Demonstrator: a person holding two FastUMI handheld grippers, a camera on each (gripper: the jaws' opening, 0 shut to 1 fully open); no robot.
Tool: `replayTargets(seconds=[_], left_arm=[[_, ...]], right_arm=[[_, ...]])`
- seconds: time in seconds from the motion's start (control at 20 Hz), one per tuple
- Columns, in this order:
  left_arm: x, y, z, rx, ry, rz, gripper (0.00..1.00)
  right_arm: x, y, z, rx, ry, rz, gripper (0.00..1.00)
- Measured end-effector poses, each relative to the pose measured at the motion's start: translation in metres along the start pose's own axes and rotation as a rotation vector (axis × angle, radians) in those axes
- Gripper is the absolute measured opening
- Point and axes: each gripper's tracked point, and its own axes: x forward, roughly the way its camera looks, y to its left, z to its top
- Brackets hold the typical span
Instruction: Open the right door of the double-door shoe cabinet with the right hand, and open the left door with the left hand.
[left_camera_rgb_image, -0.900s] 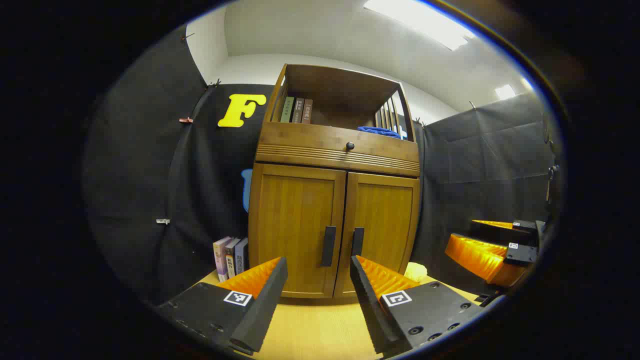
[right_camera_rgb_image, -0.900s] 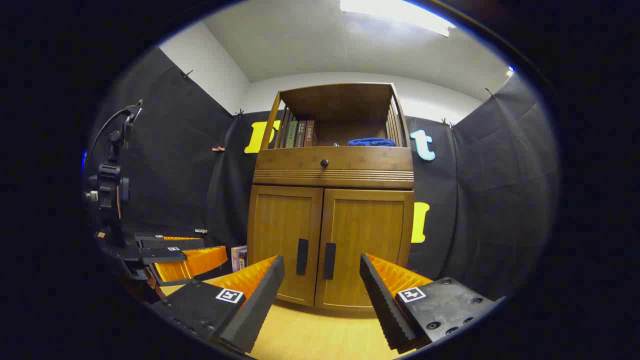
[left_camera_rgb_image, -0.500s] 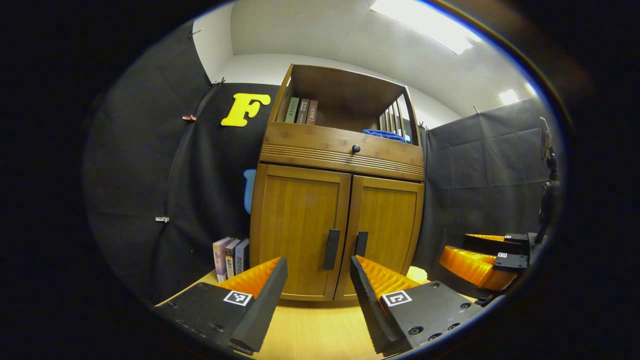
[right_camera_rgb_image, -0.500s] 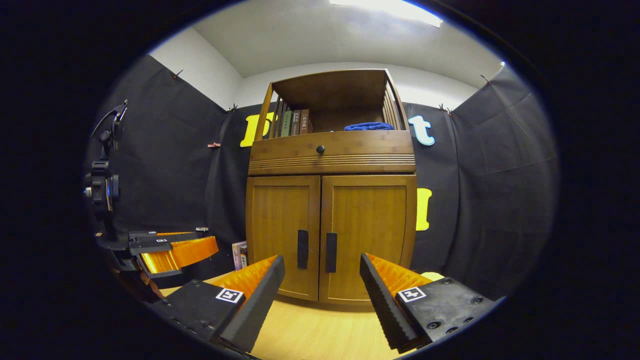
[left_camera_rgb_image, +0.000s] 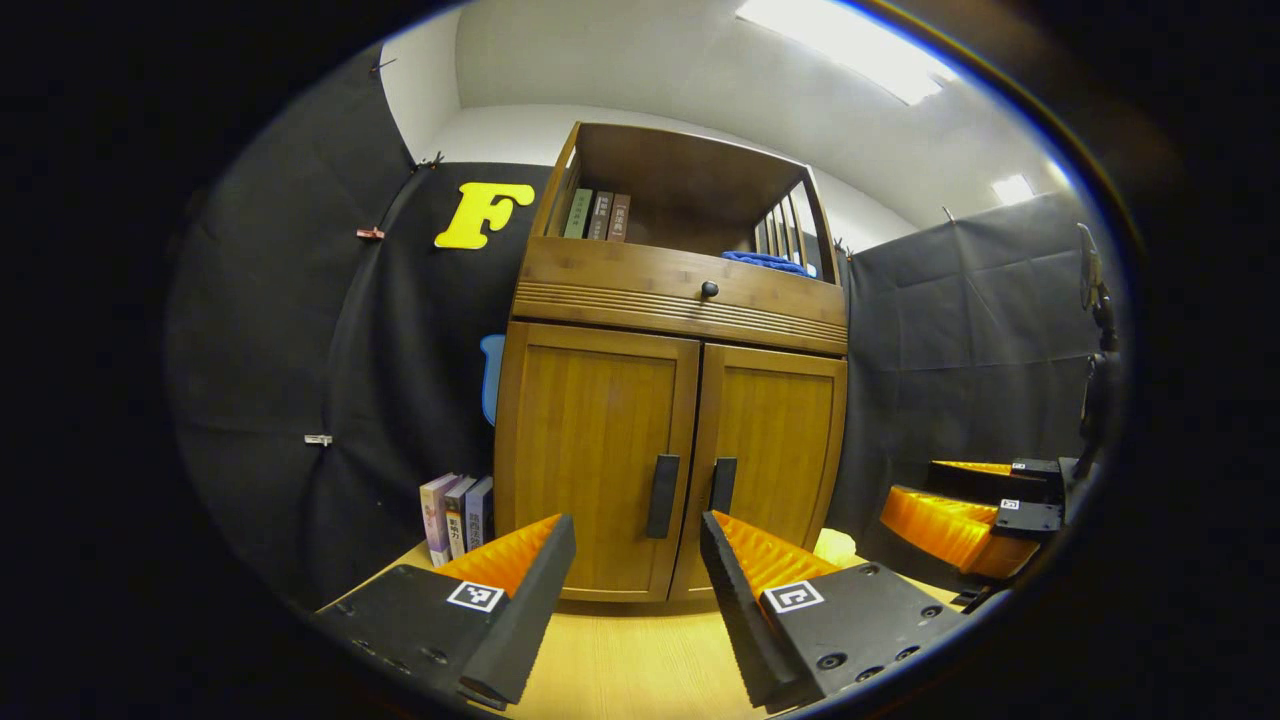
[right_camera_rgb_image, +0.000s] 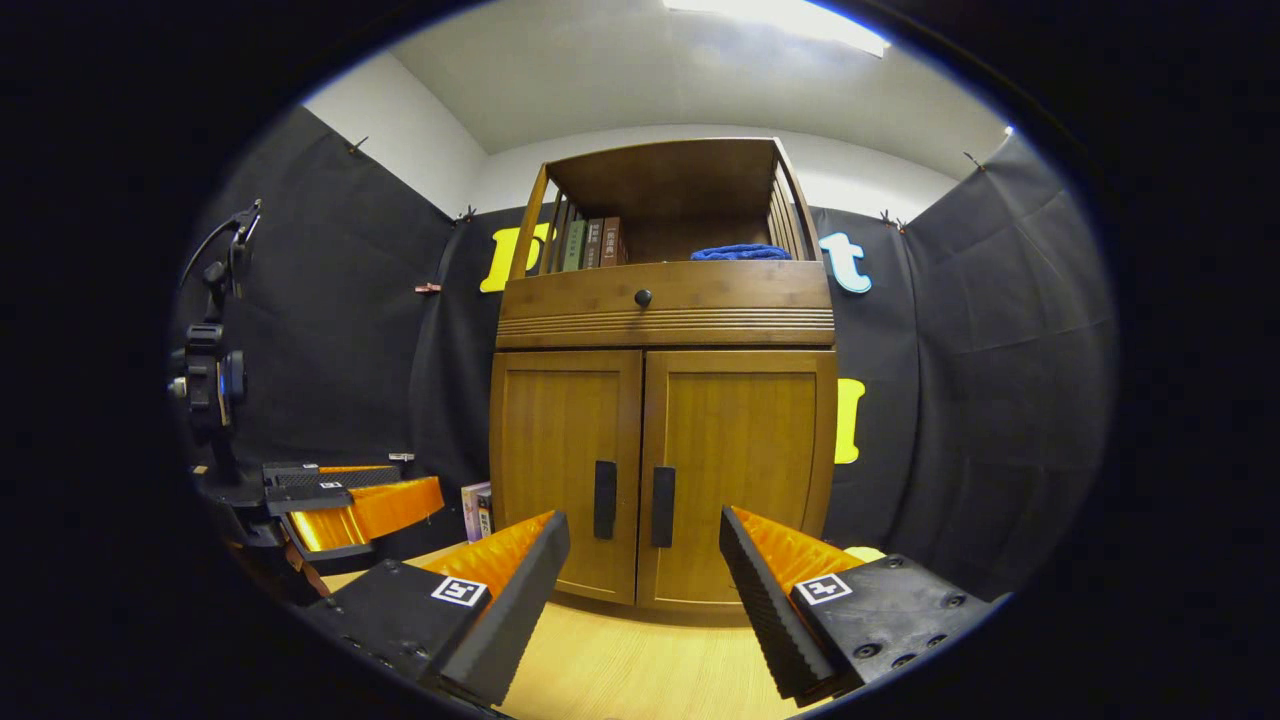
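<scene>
While both doors of the shoe cabinet (right_camera_rgb_image: 664, 400) stand closed ahead on the wooden floor, the right gripper (right_camera_rgb_image: 645, 590) and left gripper (left_camera_rgb_image: 635, 590) hover spread wide, likely lining up with its handles.

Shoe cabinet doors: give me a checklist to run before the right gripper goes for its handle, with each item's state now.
1. Both doors shut: ok. The right door and left door sit flush.
2. Right gripper open for the handle: ok, jaws wide apart.
3. Right door handle lined up: ok, it shows in the gap between the jaws, nearer the left finger.
4. Contact with the handle: not ok, the gripper is short of it.
5. Left gripper ready: ok, open, with the left door handle ahead.
6. Swing path clear: cannot tell; a pale object lies by the cabinet's right foot.
</scene>
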Motion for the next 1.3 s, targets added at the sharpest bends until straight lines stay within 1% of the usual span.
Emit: replayTargets(seconds=[0.15, 0.3, 0.6, 0.7, 0.85, 1.0, 1.1, 1.3], left_arm=[[0.004, 0.003, -0.001, 0.0, -0.002, -0.002, 0.79], [0.009, 0.007, -0.003, 0.002, -0.004, -0.002, 0.79], [0.015, 0.018, -0.012, -0.003, 0.007, -0.012, 0.8], [0.016, 0.027, -0.018, 0.002, 0.017, -0.003, 0.79], [0.018, 0.041, -0.021, -0.003, 0.02, 0.003, 0.79], [0.021, 0.056, -0.024, -0.011, 0.013, 0.003, 0.79], [0.023, 0.069, -0.025, 0.001, 0.008, 0.013, 0.79], [0.023, 0.099, -0.029, 0.015, -0.001, 0.051, 0.79]], right_arm=[[0.004, 0.003, -0.001, 0.008, -0.002, 0.015, 0.96], [0.014, -0.002, -0.003, 0.005, -0.005, 0.002, 0.96], [0.039, 0.001, -0.024, -0.046, 0.02, -0.017, 0.96], [0.049, 0.004, -0.03, -0.051, 0.026, -0.023, 0.96], [0.072, 0.012, -0.038, -0.042, 0.042, -0.015, 0.96], [0.102, 0.016, -0.047, -0.019, 0.062, -0.019, 0.96], [0.123, 0.016, -0.051, -0.008, 0.059, -0.021, 0.96], [0.166, 0.012, -0.059, -0.005, 0.043, -0.061, 0.96]])
